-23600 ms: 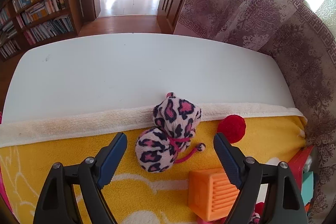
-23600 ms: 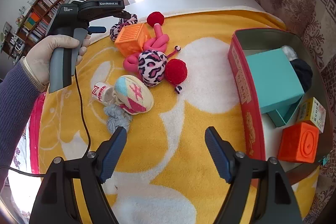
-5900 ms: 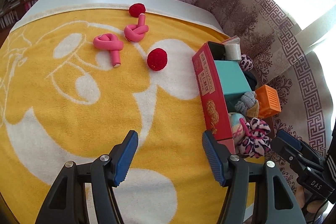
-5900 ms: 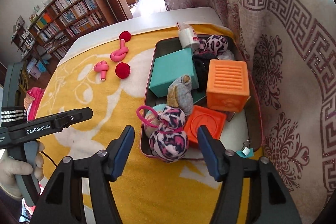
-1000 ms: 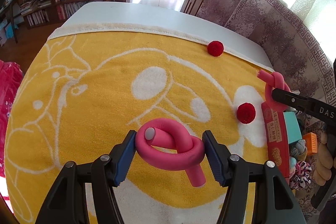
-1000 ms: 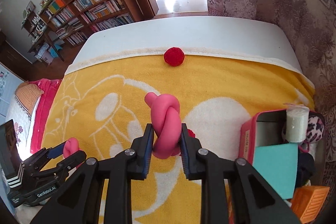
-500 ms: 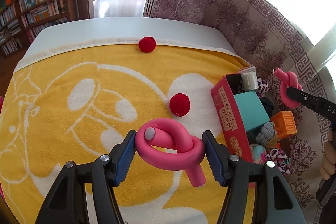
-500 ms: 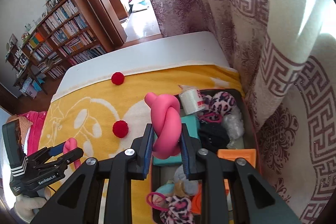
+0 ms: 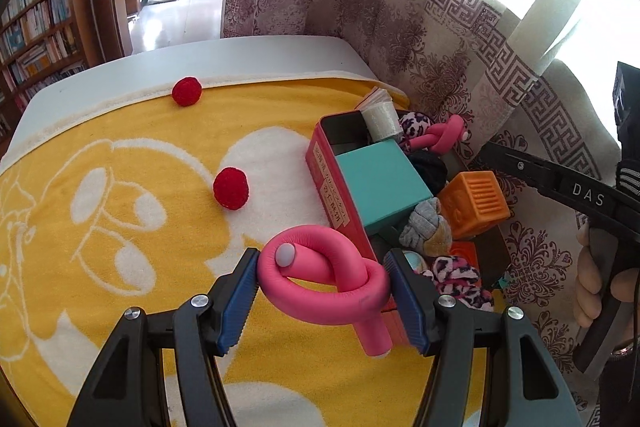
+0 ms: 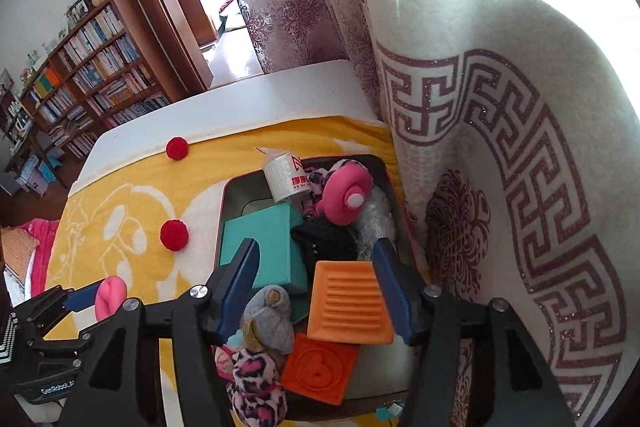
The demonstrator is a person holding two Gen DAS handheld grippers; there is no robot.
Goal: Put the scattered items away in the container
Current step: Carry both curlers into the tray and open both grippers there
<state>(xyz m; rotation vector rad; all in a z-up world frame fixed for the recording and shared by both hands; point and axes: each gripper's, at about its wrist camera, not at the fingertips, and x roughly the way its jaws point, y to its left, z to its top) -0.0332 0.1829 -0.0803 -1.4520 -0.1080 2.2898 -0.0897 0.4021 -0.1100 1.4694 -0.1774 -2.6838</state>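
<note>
Up close in the left wrist view, the left gripper [image 9: 323,285] had its blue pads pressed against both sides of a knotted pink foam roller [image 9: 326,285], holding it above the yellow towel [image 9: 120,227], just beside the near end of the red tin container [image 9: 334,183]. Two red pom-poms [image 9: 231,188] lay on the towel, well apart from each other. Inside the container sat a teal box [image 9: 380,183], an orange cube [image 9: 474,205] and a second pink knotted roller [image 9: 438,137] at the far end. From the right wrist view, the right gripper [image 10: 316,287] hovered over the container [image 10: 224,203] with its jaws spread wide and nothing between them; the second roller [image 10: 346,193] rested ahead of the fingertips, apart from them, beside a white tape roll [image 10: 286,175] and touching a leopard-print bundle [image 10: 316,179].
</note>
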